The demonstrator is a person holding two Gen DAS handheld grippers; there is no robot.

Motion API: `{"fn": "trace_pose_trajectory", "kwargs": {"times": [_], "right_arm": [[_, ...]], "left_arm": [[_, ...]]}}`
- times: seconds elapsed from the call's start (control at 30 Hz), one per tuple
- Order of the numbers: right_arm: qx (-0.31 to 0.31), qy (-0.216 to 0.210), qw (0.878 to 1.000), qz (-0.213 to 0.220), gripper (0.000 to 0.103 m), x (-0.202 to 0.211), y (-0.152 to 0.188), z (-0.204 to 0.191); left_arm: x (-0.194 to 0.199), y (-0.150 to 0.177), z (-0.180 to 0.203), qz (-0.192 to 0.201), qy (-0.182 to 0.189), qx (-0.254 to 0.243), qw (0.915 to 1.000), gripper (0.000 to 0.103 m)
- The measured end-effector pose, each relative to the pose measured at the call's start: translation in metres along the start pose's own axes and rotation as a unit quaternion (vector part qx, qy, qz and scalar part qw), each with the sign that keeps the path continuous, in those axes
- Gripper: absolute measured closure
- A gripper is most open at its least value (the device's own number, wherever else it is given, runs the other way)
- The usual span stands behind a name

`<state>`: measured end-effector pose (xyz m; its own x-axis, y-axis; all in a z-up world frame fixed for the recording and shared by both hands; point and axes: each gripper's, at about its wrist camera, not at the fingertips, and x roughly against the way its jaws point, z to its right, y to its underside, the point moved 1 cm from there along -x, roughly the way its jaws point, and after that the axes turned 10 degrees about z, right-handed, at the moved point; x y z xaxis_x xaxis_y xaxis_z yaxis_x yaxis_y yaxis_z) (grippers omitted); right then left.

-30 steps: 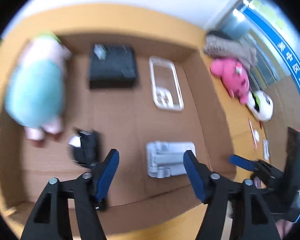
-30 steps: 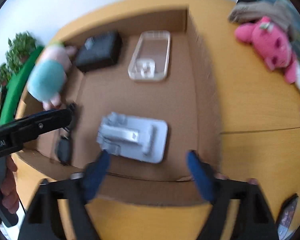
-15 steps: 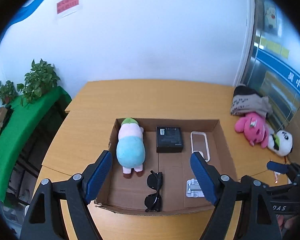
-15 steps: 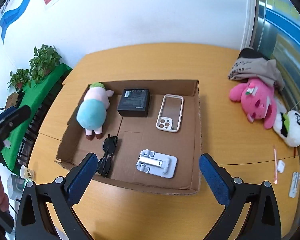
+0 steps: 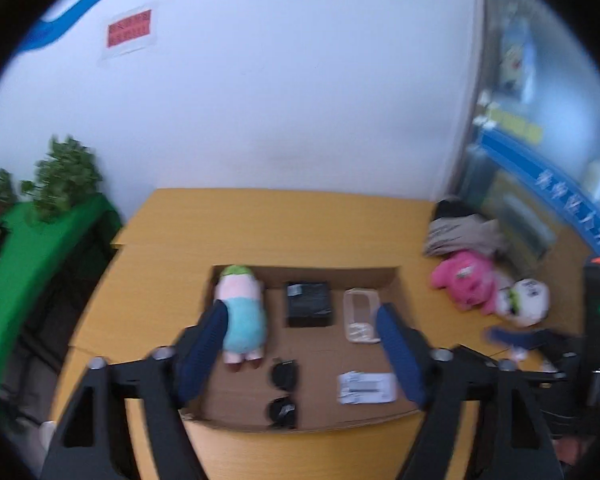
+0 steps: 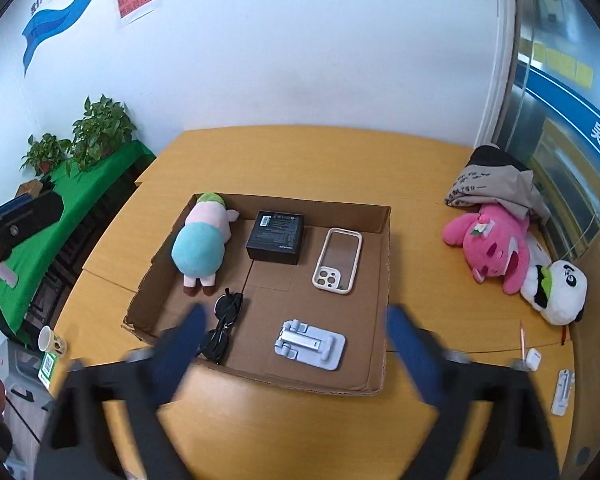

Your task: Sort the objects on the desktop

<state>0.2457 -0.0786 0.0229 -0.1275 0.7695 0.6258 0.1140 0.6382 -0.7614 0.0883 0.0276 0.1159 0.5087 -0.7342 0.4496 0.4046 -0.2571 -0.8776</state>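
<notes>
Hovering above cardboard tray (image 6: 384, 264), left gripper (image 5: 300, 344) & right gripper (image 6: 292, 332) both spread wide, empty

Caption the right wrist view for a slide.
Open right gripper above cardboard tray holding plush, box, case, sunglasses, stand.

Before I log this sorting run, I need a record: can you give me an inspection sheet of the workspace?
Surface: wooden table.
Job's things: cardboard tray holds plush doll, black box, phone case, sunglasses, phone stand.
Clutter: pink plush, panda plush, bag, paper cup.
Grippers: left gripper, right gripper open, empty, above the tray.
Cables: nothing seen.
Surroundings: white wall, potted plants on green cloth.
</notes>
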Motion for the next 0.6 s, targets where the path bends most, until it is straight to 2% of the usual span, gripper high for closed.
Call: {"fn": "trace_pose_trajectory", "kwargs": {"times": [0.03, 0.07, 0.13, 0.17, 0.2, 0.23, 0.27, 0.33, 0.6], "right_arm": [[-0.008, -0.013, 1.000, -0.011, 0.099, -0.001, 0.001, -0.001], [-0.014, -0.020, 1.000, -0.019, 0.101, -0.002, 0.001, -0.002], [0.000, -0.019, 1.000, -0.021, 0.101, -0.001, 0.000, -0.010], [0.007, -0.017, 1.000, -0.022, 0.093, -0.001, -0.001, -0.015], [0.011, -0.012, 1.000, -0.024, 0.051, -0.002, -0.002, -0.020], [0.015, 0.000, 1.000, -0.025, 0.021, -0.002, -0.004, -0.025], [0.018, 0.009, 1.000, -0.018, 0.002, 0.000, -0.005, -0.030], [0.023, 0.015, 1.000, 0.003, 0.000, 0.004, -0.008, -0.040], [0.020, 0.036, 0.999, -0.017, 0.000, 0.002, -0.007, -0.064]], "left_arm": [[-0.002, 0.000, -0.004, -0.012, 0.003, 0.008, 0.9999, 0.097], [-0.004, 0.001, -0.008, -0.022, -0.001, 0.015, 0.9996, 0.098], [-0.004, 0.000, -0.017, -0.022, -0.012, 0.018, 0.9995, 0.096], [-0.004, 0.000, -0.021, -0.023, -0.025, 0.014, 0.9993, 0.079], [-0.006, -0.001, -0.024, -0.027, -0.039, 0.011, 0.9988, 0.043], [-0.007, -0.002, -0.029, -0.029, -0.055, 0.010, 0.9980, 0.025], [-0.006, -0.003, -0.033, -0.022, -0.067, 0.011, 0.9975, 0.016], [-0.001, -0.005, -0.042, -0.008, -0.066, 0.016, 0.9977, 0.016], [-0.001, 0.002, -0.068, -0.028, -0.034, 0.026, 0.9987, 0.016]]}}
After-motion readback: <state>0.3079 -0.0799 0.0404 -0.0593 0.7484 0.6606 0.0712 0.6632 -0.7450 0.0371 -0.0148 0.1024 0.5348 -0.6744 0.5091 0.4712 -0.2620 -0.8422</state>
